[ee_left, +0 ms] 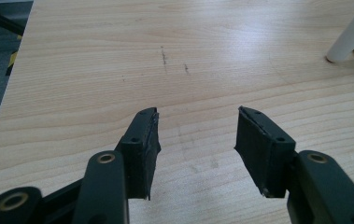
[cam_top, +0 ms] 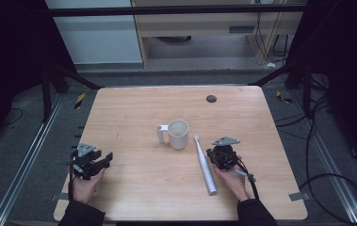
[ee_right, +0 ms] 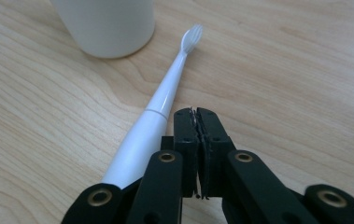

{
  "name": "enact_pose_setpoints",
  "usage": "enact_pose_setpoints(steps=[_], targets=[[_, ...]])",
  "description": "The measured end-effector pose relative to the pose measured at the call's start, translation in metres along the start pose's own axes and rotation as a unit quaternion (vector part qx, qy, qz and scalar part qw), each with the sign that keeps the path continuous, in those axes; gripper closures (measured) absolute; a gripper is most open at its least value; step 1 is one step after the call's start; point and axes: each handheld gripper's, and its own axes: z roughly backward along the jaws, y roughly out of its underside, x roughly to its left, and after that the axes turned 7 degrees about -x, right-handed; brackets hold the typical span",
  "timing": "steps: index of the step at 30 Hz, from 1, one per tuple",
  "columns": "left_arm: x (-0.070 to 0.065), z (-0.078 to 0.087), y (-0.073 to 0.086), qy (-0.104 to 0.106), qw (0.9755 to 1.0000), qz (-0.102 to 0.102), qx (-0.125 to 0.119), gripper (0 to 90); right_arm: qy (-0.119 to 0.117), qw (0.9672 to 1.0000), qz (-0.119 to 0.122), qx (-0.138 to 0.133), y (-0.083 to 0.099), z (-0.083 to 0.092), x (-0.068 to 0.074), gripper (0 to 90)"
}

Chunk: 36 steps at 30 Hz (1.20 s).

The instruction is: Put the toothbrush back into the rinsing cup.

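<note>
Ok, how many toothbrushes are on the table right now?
1. The toothbrush lies flat on the table, just left of the right gripper, its bristle end pointing toward the cup. No others visible.

Toothbrush (ee_right: 158, 105) glossy white plastic; cup (cam_top: 178, 133) smooth, matt; table (cam_top: 133, 108) pale wood (faintly scuffed).
</note>
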Motion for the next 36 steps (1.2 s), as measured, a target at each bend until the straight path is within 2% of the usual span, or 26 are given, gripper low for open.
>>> enact_pose_setpoints(steps=[5, 11, 14, 16, 20, 21, 36], targets=[[0.001, 0.0, 0.0, -0.001, 1.0, 0.001, 0.0, 47.8, 0.013, 0.9998, -0.003, -0.016, -0.009, 0.016, -0.007, 82.0], [0.0, -0.001, 0.0, 0.001, 1.0, -0.003, 0.001, 47.6, 0.022, 0.9995, -0.002, -0.024, -0.018, 0.028, -0.011, 76.0], [-0.001, -0.001, 0.0, 0.001, 1.0, -0.006, 0.001, 47.1, 0.018, 0.9995, -0.005, -0.024, -0.024, 0.034, -0.011, 71.9], [-0.001, -0.001, 0.001, 0.0, 1.0, -0.008, -0.001, 46.1, 0.013, 0.9997, -0.009, -0.019, -0.029, 0.039, -0.012, 67.4], [-0.001, -0.001, 0.001, 0.002, 0.9999, -0.011, 0.0, 45.1, 0.013, 0.9998, -0.01, -0.007, -0.033, 0.041, -0.01, 64.0], [-0.002, -0.001, 0.001, 0.001, 0.9999, -0.014, 0.0, 44.6, 0.012, 0.9999, -0.009, 0.003, -0.035, 0.041, -0.009, 60.2], [-0.004, -0.003, 0.001, 0.0, 0.9998, -0.021, 0.003, 42.4, 0.007, 0.998, -0.019, 0.061, -0.045, 0.036, 0.005, 46.0]])
